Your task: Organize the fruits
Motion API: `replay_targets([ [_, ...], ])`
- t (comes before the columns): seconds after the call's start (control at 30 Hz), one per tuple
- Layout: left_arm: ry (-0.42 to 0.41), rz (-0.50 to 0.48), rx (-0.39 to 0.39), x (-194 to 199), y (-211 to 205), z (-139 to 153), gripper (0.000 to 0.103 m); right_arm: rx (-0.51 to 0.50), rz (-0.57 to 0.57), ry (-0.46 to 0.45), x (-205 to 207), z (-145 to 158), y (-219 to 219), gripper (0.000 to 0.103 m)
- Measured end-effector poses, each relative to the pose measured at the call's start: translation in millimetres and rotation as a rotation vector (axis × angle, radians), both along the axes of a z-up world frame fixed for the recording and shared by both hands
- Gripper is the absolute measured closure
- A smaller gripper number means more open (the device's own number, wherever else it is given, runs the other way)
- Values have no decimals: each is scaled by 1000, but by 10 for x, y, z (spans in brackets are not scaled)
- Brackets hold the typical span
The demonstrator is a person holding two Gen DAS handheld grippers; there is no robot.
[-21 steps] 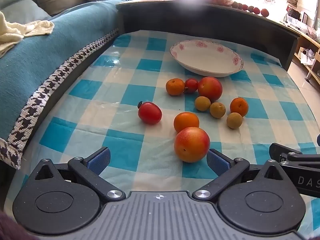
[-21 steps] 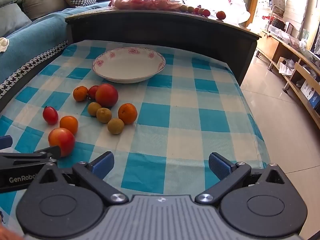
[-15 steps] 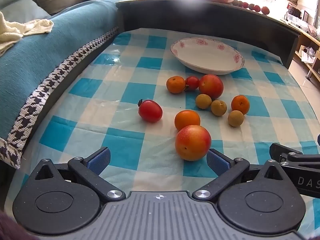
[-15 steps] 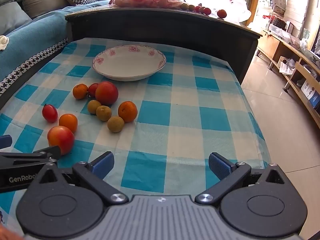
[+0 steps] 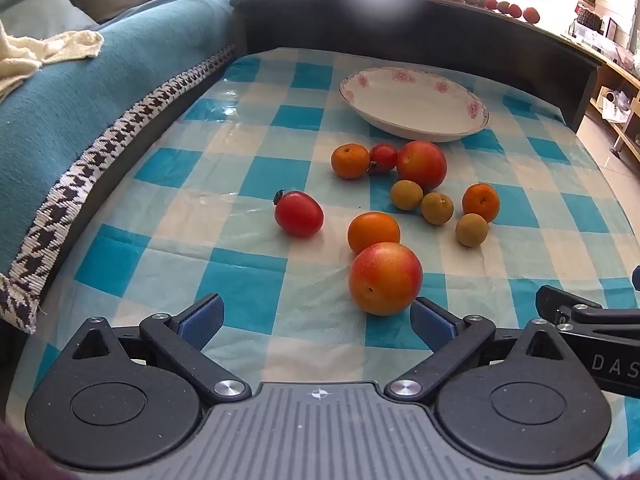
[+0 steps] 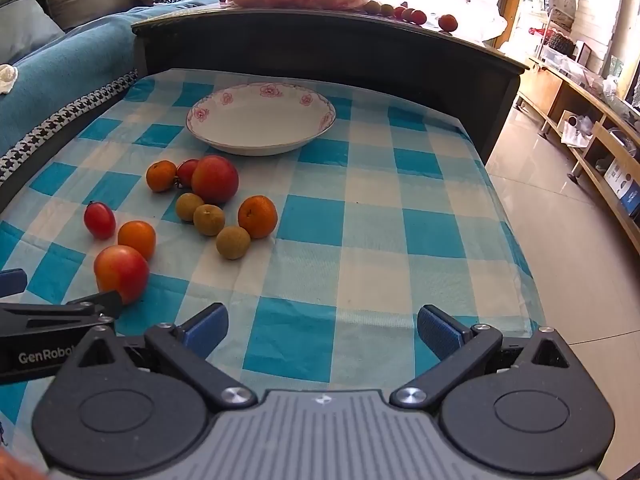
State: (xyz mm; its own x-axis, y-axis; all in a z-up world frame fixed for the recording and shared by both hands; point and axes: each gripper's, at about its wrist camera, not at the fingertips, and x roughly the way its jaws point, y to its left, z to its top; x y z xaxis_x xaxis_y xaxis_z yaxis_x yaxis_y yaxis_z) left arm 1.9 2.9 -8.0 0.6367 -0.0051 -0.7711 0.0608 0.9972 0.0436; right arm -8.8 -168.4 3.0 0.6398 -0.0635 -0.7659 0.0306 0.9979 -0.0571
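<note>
Left wrist view: nothing sorted yet, both tools wide and empty.
Left tool point(image 5: 316, 318) gapes at the near glossy red-orange round fruit point(image 5: 385, 278); right tool point(image 6: 322, 326) gapes over bare checked cloth point(image 6: 360, 216) on the bench. Smooth tomatoes, dimpled oranges and dull tan fruits lie loose; the far floral-rimmed dish point(image 5: 414, 104) holds nothing.

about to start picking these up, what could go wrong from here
1. The near peach sits by the left claw's right finger, not centred; closing now could knock it rolling.
2. An orange sits right behind it and may get bumped.
3. The two claws are close together; the right claw could clash with the left if both reach for the fruit, which lies short of the empty plate.
</note>
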Motion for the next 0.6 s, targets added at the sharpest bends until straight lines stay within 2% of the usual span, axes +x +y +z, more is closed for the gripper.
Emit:
replay_targets([
  [0.6, 15, 3, 1, 9, -8, -30, 3, 3, 0, 12, 11, -31, 12, 1],
])
